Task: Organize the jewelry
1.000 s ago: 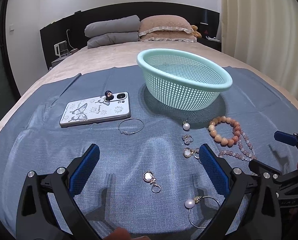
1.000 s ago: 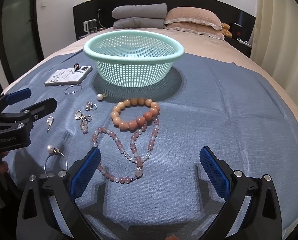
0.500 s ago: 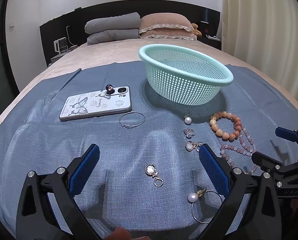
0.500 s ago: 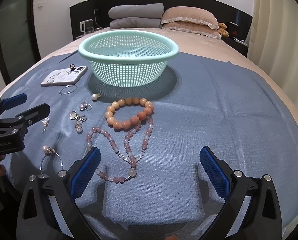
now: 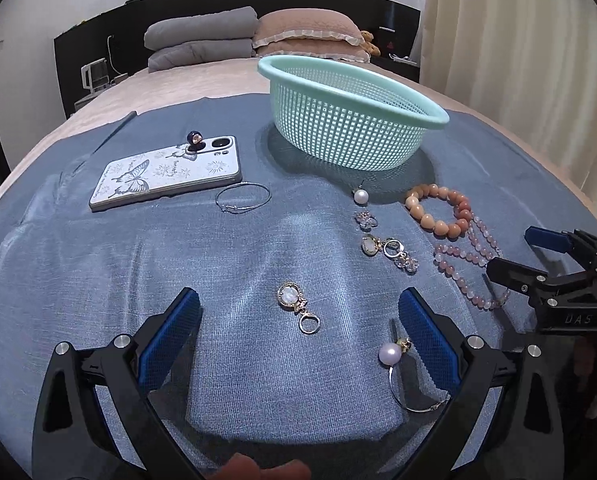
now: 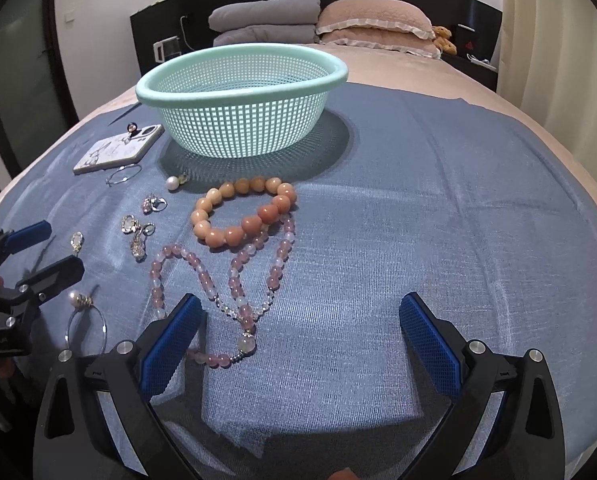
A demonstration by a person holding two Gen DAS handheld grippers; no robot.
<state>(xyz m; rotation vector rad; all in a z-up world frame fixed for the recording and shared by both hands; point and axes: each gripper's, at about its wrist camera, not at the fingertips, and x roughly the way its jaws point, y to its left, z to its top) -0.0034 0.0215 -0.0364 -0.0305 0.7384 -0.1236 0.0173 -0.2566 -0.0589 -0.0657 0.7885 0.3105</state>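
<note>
I see the bed [image 5: 202, 80] covered with a blue cloth [image 5: 98, 272], and all the things lie on this cloth. The biggest thing is the mint basket [image 6: 238, 120], standing upright at the far side. Left of it lies a phone [image 5: 166, 174] with a butterfly case, and a thin silver bangle [image 5: 242, 197] is just beside its near edge.

In front of the basket is the orange bead bracelet [image 6: 244, 210]; the pink bead necklace [image 6: 222, 272] touches its near side and runs toward my right claw [image 6: 298, 344], which is spread wide and holds nothing. Its left pad is just beside the necklace's lowest beads.

My left claw [image 5: 298, 334] is also wide and holds nothing. Between its pads lies a small gold pendant [image 5: 296, 306]. The pearl hoop [image 5: 402, 376] is just beside its right pad. Farther off, a single pearl drop [image 5: 360, 196] lies near the basket, with little earrings [image 5: 384, 246] between it and the claw.
</note>
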